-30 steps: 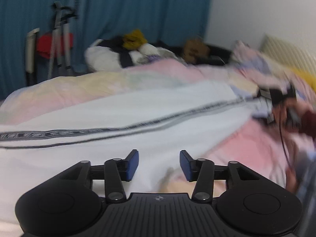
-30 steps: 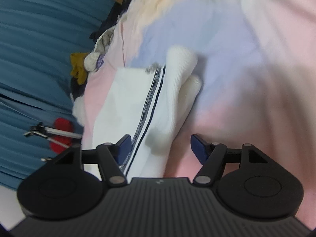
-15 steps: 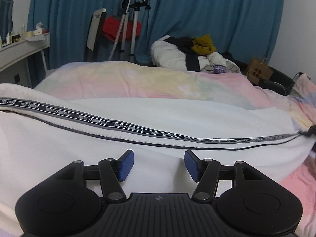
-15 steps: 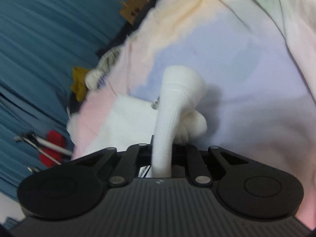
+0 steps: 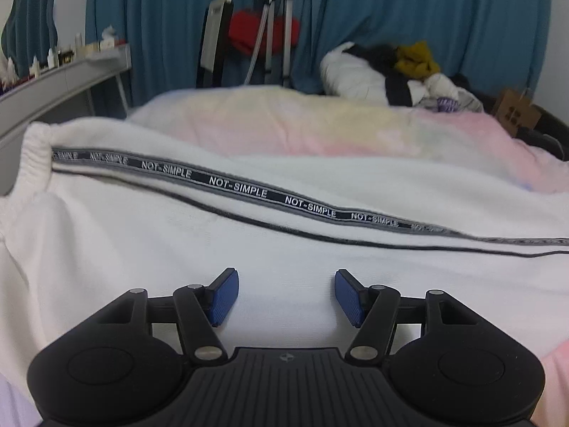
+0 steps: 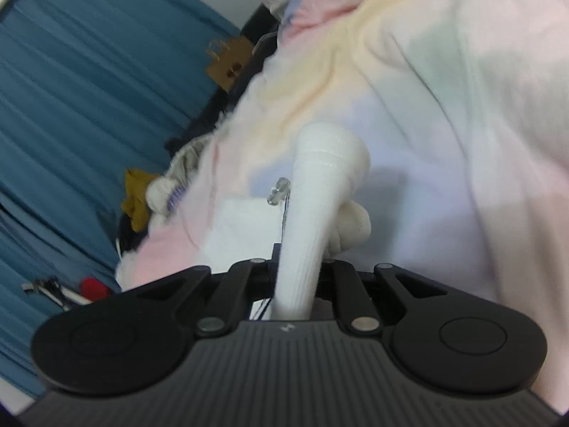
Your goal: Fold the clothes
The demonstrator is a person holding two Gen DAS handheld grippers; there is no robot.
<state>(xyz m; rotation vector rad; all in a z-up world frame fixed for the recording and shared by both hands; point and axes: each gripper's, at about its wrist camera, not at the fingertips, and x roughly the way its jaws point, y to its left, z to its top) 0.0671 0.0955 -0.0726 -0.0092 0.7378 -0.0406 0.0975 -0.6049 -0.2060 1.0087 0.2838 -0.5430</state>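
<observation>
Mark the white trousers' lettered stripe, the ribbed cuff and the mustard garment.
Black lettered stripe (image 5: 238, 188), left wrist view, mid-tape.
White ribbed cuff (image 6: 330, 153), right wrist view, flared end.
Mustard-yellow garment (image 5: 416, 58), left wrist view, centre.

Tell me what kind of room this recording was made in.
Most likely a bedroom: white trousers lie spread on a bed with a pastel duvet, teal curtains hang behind, and a heap of clothes sits at the far end.

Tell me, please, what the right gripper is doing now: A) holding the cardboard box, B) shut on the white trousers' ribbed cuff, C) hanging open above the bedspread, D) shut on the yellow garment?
B: the right gripper has its jaws closed around the ribbed cuff of the white trousers.
</observation>
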